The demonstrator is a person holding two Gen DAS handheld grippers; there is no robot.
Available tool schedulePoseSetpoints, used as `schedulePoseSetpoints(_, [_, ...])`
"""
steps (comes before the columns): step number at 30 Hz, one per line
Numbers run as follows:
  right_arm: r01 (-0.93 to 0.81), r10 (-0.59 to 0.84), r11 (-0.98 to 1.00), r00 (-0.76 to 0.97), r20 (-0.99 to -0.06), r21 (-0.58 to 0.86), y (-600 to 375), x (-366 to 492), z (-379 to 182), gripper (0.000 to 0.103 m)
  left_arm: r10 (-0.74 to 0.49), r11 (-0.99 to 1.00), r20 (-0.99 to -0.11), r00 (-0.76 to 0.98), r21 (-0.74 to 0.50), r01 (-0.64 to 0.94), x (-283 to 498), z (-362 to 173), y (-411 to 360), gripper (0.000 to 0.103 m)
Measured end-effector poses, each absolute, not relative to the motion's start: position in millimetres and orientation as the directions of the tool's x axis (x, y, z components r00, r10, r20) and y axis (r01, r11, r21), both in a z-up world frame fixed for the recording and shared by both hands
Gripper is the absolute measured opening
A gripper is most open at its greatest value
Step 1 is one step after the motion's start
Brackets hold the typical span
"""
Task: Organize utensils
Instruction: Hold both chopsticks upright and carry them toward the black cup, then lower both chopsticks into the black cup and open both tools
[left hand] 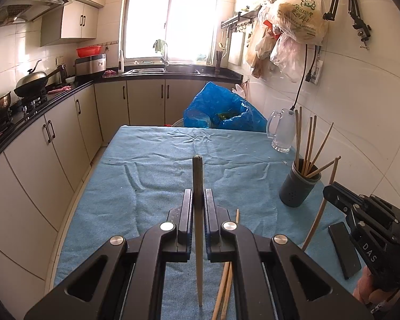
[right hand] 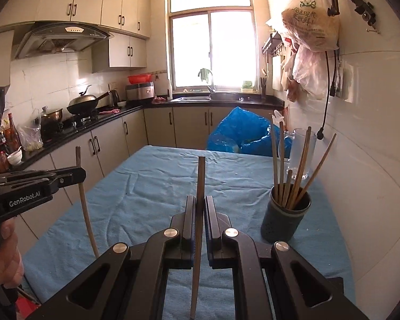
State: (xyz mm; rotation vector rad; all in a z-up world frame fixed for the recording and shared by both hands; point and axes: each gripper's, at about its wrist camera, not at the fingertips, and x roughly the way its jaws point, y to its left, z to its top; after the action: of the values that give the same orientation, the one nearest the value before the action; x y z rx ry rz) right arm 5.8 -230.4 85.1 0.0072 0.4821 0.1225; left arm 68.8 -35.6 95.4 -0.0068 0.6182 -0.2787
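Blue-clothed kitchen table (left hand: 152,160): left gripper (left hand: 198,200) and right gripper (right hand: 200,205) each clamp one chopstick upright, ready for the grey holder (right hand: 286,218) at two o'clock.

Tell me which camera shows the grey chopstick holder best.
Right wrist view: the grey chopstick holder sits near and unobstructed, chopsticks fanning out. In the left wrist view the holder is smaller, off to the right near the right claw.

Loose chopsticks (left hand: 225,288) under left gripper (left hand: 199,200)
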Motion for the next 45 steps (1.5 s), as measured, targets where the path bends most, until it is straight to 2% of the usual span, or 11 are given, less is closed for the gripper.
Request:
schedulePoseSetpoints(22, [-0.126, 0.127, 0.991, 0.875, -0.467, 0.033, -227.1, 5.3, 85.0, 0.007, -0.265, 0.961, -0.562, 0.784, -0.09, 0.26, 64.8, 102.0, -36.2, 0.007])
schedulePoseSetpoints(34, [-0.168, 0.216, 0.973, 0.905, -0.366, 0.157, -259.1, -13.7, 119.6, 0.007, -0.293, 0.954, -0.531, 0.796, -0.105, 0.281, 62.2, 127.2, -41.6, 0.007])
schedulePoseSetpoints(45, [-0.131, 0.185, 0.972, 0.939, -0.29, 0.196, -295.7, -31.8, 145.7, 0.007, -0.337, 0.938, -0.5, 0.798, -0.108, 0.329, 64.9, 153.1, -64.5, 0.007])
